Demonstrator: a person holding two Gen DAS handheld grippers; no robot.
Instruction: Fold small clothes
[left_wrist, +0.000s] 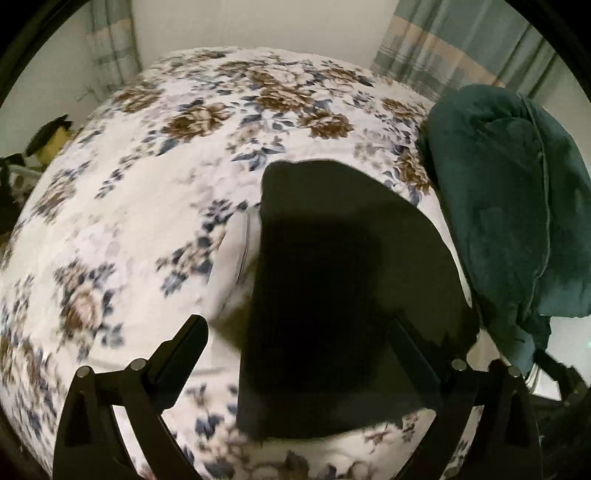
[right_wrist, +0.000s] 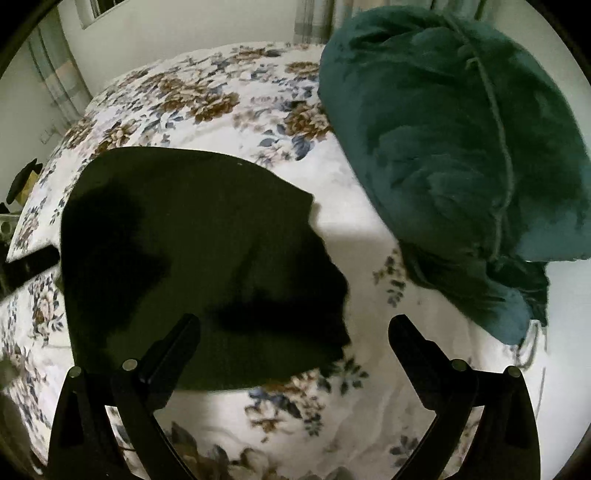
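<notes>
A dark, nearly black small garment (left_wrist: 332, 280) lies flat on the floral bedspread (left_wrist: 147, 184). In the left wrist view my left gripper (left_wrist: 299, 332) is open, its fingers set wide above the garment's near part; a blurred grey-white object (left_wrist: 236, 258) shows at the garment's left edge. In the right wrist view the same garment (right_wrist: 192, 251) lies to the left. My right gripper (right_wrist: 295, 332) is open and empty, its left finger (right_wrist: 173, 347) over the garment's near edge, its right finger (right_wrist: 417, 347) over bare bedspread (right_wrist: 369, 240).
A crumpled teal plush blanket (left_wrist: 509, 203) lies at the right side of the bed; in the right wrist view it (right_wrist: 450, 147) fills the upper right. Curtains (left_wrist: 443, 48) and a white wall stand behind. Dark clutter (left_wrist: 48, 136) sits off the bed's left edge.
</notes>
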